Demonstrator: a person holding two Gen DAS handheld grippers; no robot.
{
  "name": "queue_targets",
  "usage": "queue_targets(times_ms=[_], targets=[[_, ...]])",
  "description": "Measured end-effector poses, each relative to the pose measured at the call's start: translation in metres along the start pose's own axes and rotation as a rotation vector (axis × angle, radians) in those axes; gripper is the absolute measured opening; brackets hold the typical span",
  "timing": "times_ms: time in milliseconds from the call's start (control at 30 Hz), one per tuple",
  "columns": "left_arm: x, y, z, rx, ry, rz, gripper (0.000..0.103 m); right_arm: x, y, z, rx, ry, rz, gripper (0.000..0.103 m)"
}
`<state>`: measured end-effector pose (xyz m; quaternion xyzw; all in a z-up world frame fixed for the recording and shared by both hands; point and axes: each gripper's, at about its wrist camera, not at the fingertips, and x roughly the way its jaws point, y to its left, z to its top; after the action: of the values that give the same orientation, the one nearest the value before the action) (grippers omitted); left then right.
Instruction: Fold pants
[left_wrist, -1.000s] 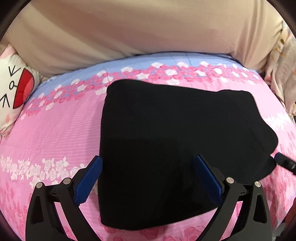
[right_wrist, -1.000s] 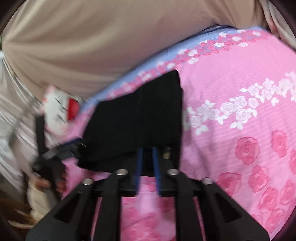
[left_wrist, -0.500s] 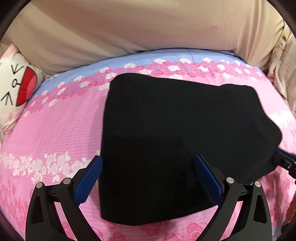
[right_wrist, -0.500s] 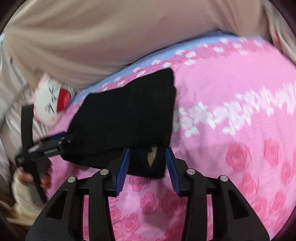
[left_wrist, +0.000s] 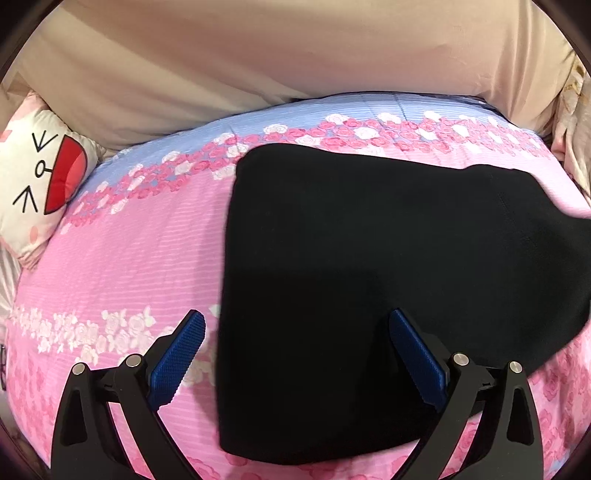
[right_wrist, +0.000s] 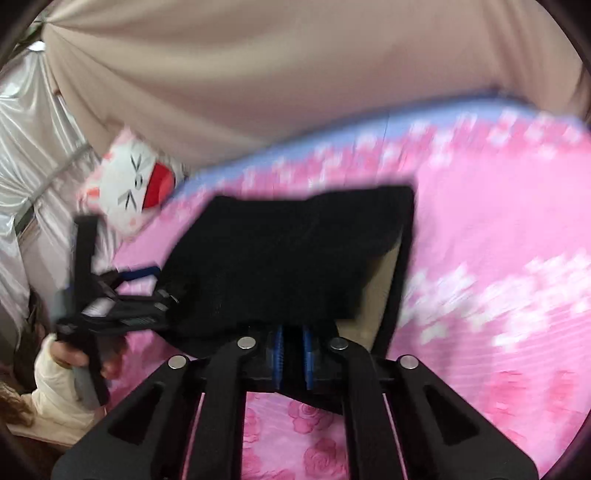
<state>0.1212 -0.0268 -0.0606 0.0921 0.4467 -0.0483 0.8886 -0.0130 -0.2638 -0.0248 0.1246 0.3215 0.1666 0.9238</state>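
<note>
— On the bed (left_wrist: 122, 258), where do your black pants (left_wrist: 388, 280) sit, and what are your tools doing?

— From your left wrist view the pants lie as a folded dark slab on the pink rose-print bed, filling the middle and the 3 o'clock side. Your left tool (left_wrist: 295, 354) stands with its blue pads spread wide. One pad (left_wrist: 177, 354) sits over bare sheet just beside the pants' 9 o'clock edge, and the other pad (left_wrist: 417, 354) over the cloth itself. Whether either pad touches the fabric, you cannot tell.

— And the right one?

— Your right tool (right_wrist: 293, 354) has its pads drawn close together on the near edge of the pants (right_wrist: 280, 258), gripping cloth. That view is blurred. Near the 3 o'clock side of the pants a corner stands lifted off the sheet, with a tan patch showing through the gap beneath it.

— How do the edges run?

— The 9 o'clock edge in your left view runs straight from far to near. The near hem ends towards 6 o'clock, with pink sheet showing below it. The far edge stops short of the blue band of the sheet.

— Room to move?

— Open sheet lies towards 9 o'clock in your left view, up to the cartoon-face pillow (left_wrist: 40, 177) at the bed's side. In your right view open sheet spreads towards 3 o'clock. A beige curtain (left_wrist: 295, 55) closes off 12 o'clock.
</note>
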Motion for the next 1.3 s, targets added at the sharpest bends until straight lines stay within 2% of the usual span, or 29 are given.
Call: queue_targets(times_ms=[67, 100, 167, 267, 333, 367, 400, 467, 533, 567, 600, 633, 700, 733, 767, 800, 867, 900, 967, 1033, 1100, 1167, 1200, 1267, 1300], targets=[[-0.001, 0.005, 0.000, -0.021, -0.009, -0.024, 0.098, 0.002, -0.014, -0.009, 0.013, 0.023, -0.081, 0.002], [0.000, 0.005, 0.000, -0.027, -0.007, -0.026, 0.098, 0.019, -0.031, -0.022, 0.053, 0.082, -0.130, 0.002], [0.008, 0.002, 0.000, -0.017, 0.016, -0.034, 0.098, 0.027, -0.045, -0.034, 0.141, 0.101, -0.066, 0.003], [0.005, -0.001, -0.001, -0.003, 0.013, -0.013, 0.098, 0.008, -0.042, -0.023, 0.166, 0.052, -0.061, 0.005], [-0.004, 0.001, 0.003, 0.010, -0.007, -0.012, 0.098, -0.015, -0.043, -0.015, 0.192, -0.012, -0.151, 0.006], [-0.009, 0.002, 0.006, 0.013, -0.025, -0.008, 0.098, -0.032, -0.042, -0.008, 0.209, -0.071, -0.199, 0.007], [-0.013, 0.004, 0.010, 0.014, -0.044, -0.004, 0.098, -0.041, -0.040, -0.003, 0.214, -0.106, -0.208, 0.007], [-0.014, 0.004, 0.018, 0.014, -0.061, 0.003, 0.098, -0.051, -0.026, 0.010, 0.186, -0.142, -0.148, 0.007], [-0.006, 0.001, 0.024, 0.020, -0.056, 0.007, 0.098, -0.038, -0.001, 0.018, 0.140, -0.104, -0.039, 0.007], [0.000, -0.001, 0.026, 0.025, -0.045, 0.005, 0.098, -0.017, 0.011, 0.018, 0.115, -0.044, 0.010, 0.007], [0.007, -0.004, 0.027, 0.029, -0.030, 0.007, 0.098, -0.002, 0.016, 0.015, 0.098, -0.002, 0.022, 0.007], [0.015, -0.008, 0.026, 0.034, -0.016, 0.004, 0.098, 0.016, 0.015, 0.008, 0.080, 0.046, -0.007, 0.004], [0.024, -0.009, 0.024, 0.033, -0.001, 0.005, 0.098, 0.055, -0.012, -0.011, 0.095, 0.124, -0.149, 0.000], [0.026, -0.008, 0.023, 0.026, -0.005, -0.012, 0.098, 0.049, -0.028, -0.014, 0.185, 0.090, -0.058, 0.000], [0.026, -0.006, 0.022, 0.019, -0.001, -0.021, 0.098, 0.047, -0.035, -0.013, 0.246, 0.101, -0.031, 0.000], [0.026, -0.005, 0.023, 0.014, 0.004, -0.031, 0.098, 0.041, -0.034, -0.007, 0.285, 0.103, -0.047, 0.000], [0.025, -0.003, 0.024, 0.014, -0.002, -0.029, 0.098, 0.022, -0.008, 0.014, 0.171, 0.038, -0.168, 0.004], [0.026, -0.003, 0.025, 0.013, -0.005, -0.030, 0.098, 0.016, 0.009, 0.025, 0.122, 0.013, -0.152, 0.004], [0.027, -0.004, 0.024, 0.011, -0.007, -0.034, 0.098, 0.019, 0.029, 0.042, 0.090, -0.003, -0.050, 0.004], [0.028, -0.004, 0.024, 0.016, -0.011, -0.034, 0.098, 0.046, 0.038, 0.054, 0.048, 0.026, -0.055, 0.004], [0.028, -0.003, 0.024, 0.017, -0.010, -0.044, 0.098, 0.078, 0.023, 0.057, 0.069, 0.074, -0.104, 0.005], [0.029, -0.001, 0.024, 0.016, -0.006, -0.053, 0.098, 0.100, -0.001, 0.053, 0.090, 0.118, -0.195, 0.003], [0.029, 0.000, 0.024, 0.017, -0.006, -0.060, 0.098, 0.105, -0.022, 0.047, 0.122, 0.138, -0.199, 0.000], [0.030, 0.000, 0.024, 0.021, -0.008, -0.075, 0.098, 0.099, -0.046, 0.043, 0.236, 0.119, -0.113, 0.000], [0.029, 0.001, 0.023, 0.020, -0.011, -0.079, 0.098, 0.092, -0.050, 0.044, 0.276, 0.105, -0.108, 0.000]])
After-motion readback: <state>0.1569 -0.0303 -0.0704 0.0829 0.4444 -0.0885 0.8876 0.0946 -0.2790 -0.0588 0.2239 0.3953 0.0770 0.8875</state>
